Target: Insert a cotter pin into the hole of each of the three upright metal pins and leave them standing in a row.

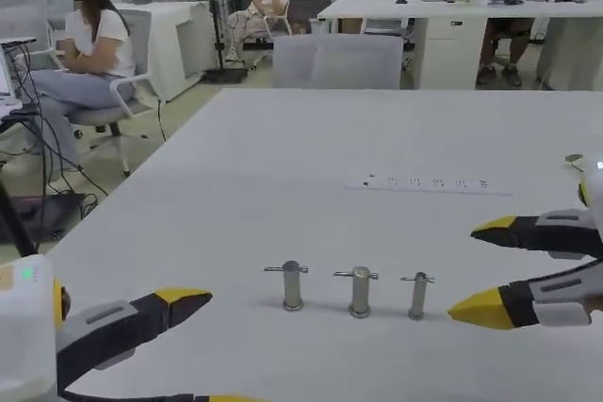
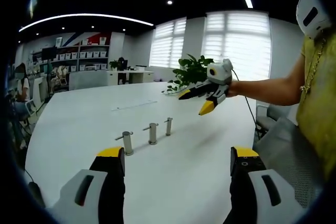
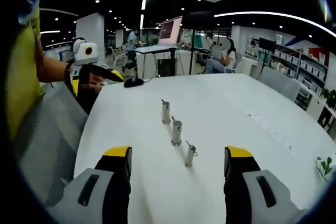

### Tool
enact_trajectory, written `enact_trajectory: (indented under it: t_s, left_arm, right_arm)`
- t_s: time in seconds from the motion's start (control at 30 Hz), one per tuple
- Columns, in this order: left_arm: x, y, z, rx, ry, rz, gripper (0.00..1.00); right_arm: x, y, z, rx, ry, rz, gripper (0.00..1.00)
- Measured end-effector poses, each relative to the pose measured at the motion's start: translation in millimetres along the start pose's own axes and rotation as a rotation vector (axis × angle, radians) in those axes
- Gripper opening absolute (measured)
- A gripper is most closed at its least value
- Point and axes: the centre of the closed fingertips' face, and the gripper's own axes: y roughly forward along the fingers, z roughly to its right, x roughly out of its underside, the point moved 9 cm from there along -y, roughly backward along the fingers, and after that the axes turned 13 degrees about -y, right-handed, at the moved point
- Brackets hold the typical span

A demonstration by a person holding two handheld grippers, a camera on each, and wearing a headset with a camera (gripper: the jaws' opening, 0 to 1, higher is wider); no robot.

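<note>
At the far left, beyond the white table (image 1: pixel 283 157), a seated person (image 1: pixel 89 40) is facing away from the work. The left gripper (image 1: pixel 203 350) is hovering over the table's near left corner. Its yellow-tipped jaws are standing wide apart and gripping nothing, and they are pointing right, towards the row.

Well clear of it, the three metal pins are standing upright in a straight row on the table, each apart from its neighbour: the left pin (image 1: pixel 293 291), the middle pin (image 1: pixel 360 297) and the right pin (image 1: pixel 418 300). Thin cotter pins (image 1: pixel 285 269) are sitting crosswise through the top of each one, sticking out on both sides. A flat white power strip (image 1: pixel 429 183) is lying on the table behind the row, well apart from it.

The right gripper (image 1: pixel 471 268) is hanging just beside the right pin without touching it. Its jaws are also spread wide and empty, with the tips pointing left at the row
</note>
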Motion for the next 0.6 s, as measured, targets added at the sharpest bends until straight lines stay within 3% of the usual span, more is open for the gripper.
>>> enact_trajectory:
  t_s: [0.27,0.6]
  left_arm:
    - [-5.4,-3.9,-0.3,0.002,0.021,0.019,0.85]
    - [0.9,-8.4,4.0,0.004,0.024,0.035,0.87]
  right_arm:
    - [-3.2,-23.7,-29.7,0.126,0.045,0.034,0.75]
    - [2.7,-46.7,-68.2,0.222,0.108,0.03,0.75]
